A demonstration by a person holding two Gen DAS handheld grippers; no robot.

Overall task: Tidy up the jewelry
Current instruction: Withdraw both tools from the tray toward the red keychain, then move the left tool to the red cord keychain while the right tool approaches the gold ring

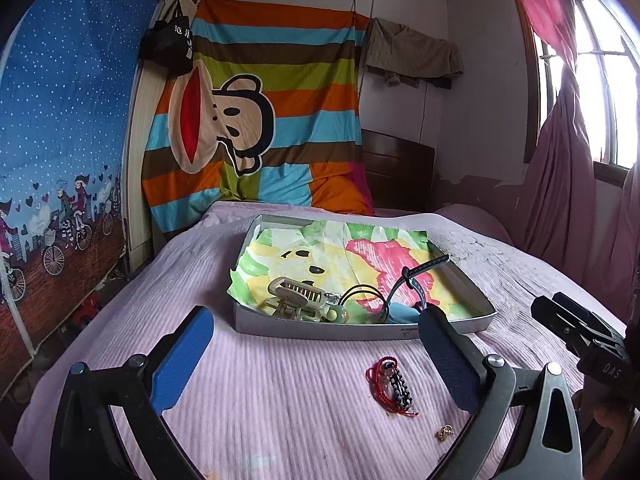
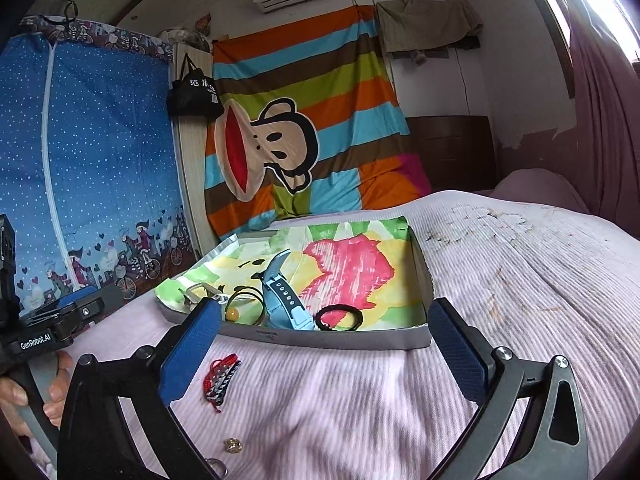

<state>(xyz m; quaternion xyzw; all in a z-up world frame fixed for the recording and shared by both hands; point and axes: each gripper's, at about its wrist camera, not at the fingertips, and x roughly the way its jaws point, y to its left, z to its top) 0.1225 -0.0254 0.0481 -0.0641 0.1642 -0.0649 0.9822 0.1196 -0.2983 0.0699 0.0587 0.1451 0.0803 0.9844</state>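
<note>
A shallow grey tray (image 1: 320,330) lined with a colourful cloth lies on the pink bedspread. In it are a beige hair claw (image 1: 294,296), black hair ties (image 1: 364,294) and a blue watch (image 1: 416,280). My left gripper (image 1: 316,360) stands open in front of the tray with nothing between its fingers. A red cord bracelet with a black-and-white braided one (image 1: 390,380) lies on the bedspread, near its right finger. A small gold piece (image 1: 444,434) lies closer to me. My right gripper (image 2: 326,354) is open and holds nothing; the bracelets (image 2: 220,376) lie beside its left finger.
The bed runs back to a striped monkey-print cloth (image 1: 256,128) and a dark headboard (image 1: 396,168). A blue fabric wardrobe (image 1: 60,140) stands left, pink curtains (image 1: 560,180) and a window right. A person's hand (image 2: 56,392) grips the left handle. Another black hair tie (image 2: 339,317) is in the tray (image 2: 340,340).
</note>
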